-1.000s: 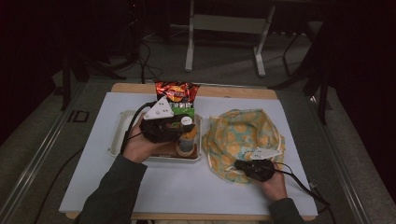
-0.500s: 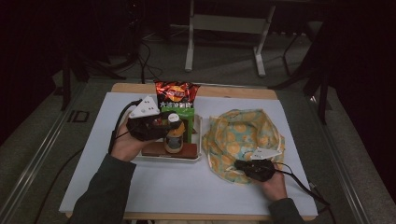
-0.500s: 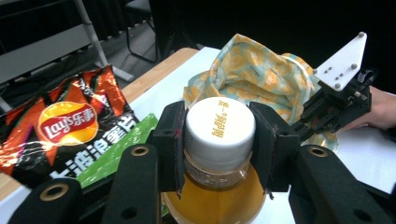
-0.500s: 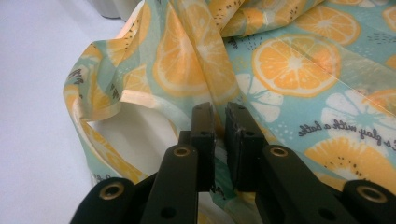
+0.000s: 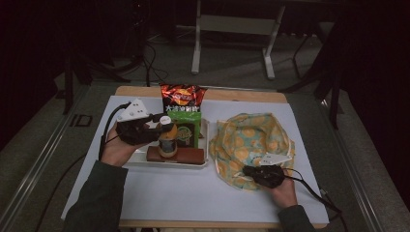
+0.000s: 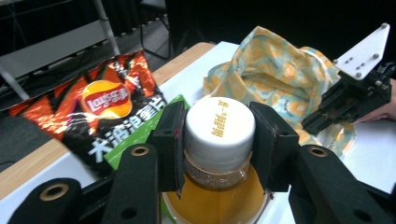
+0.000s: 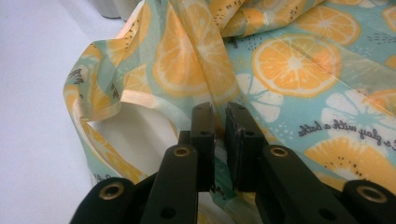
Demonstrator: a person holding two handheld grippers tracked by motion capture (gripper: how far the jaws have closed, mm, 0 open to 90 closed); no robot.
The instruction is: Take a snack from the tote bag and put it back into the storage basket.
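Bottle (image 6: 219, 154): white cap, amber liquid, upright in tray (image 5: 145, 165), clamped by left gripper (image 5: 157, 129). Chip bag (image 5: 183, 95) just behind; bare table left. Right gripper (image 7: 219, 140) pinching fabric bag (image 5: 251, 140) edge.

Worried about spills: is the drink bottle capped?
Capped: a white cap sits on the bottle, clamped by the left tool.

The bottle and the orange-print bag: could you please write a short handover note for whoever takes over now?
Left gripper: jaws shut on the bottle at its white cap, over the tray.
Right gripper: jaws pinch the bag at its rim, beside the tray.
Done: bottle gripped, bag edge held.
Left: likely carry the bottle into the bag; the chip bag and other snacks remain at the tray.
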